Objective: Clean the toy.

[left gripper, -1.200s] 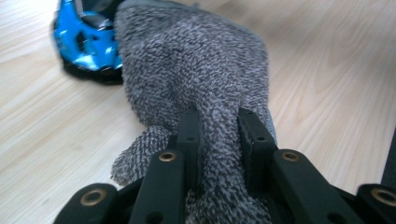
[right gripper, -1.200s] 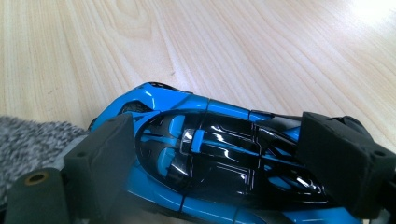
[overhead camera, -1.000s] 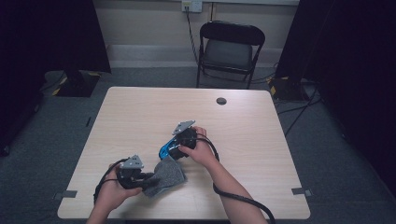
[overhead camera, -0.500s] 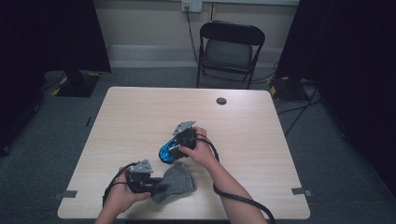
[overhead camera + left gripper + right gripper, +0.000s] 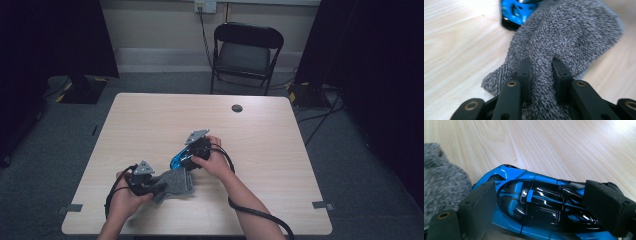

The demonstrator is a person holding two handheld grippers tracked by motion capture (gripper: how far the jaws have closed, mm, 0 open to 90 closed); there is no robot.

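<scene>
**A:** Report the near edge of the table [image 5: 150, 115] first. What does the left gripper [image 5: 150, 184] hold?

**B:** The left gripper is clenched on a grey terry cloth [image 5: 564, 42]. In the left gripper view, a fold of the cloth is bunched between the two black jaws, and the pads press into it on both sides. The cloth lies flat on the tabletop near the person's edge and spreads away from the jaws.

**A:** What lies beyond the cloth?

**B:** A blue and black toy car [image 5: 534, 207]. The far edge of the cloth touches it at one end. The right gripper [image 5: 187, 159] grasps this car across its body, one jaw on each side, as the right gripper view shows. The car sits on the wood close to the middle of the table.

**A:** And farther off?

**B:** A small dark round disc [image 5: 237, 108] lies near the far edge. Behind the table stands a black folding chair [image 5: 246, 52].
</scene>
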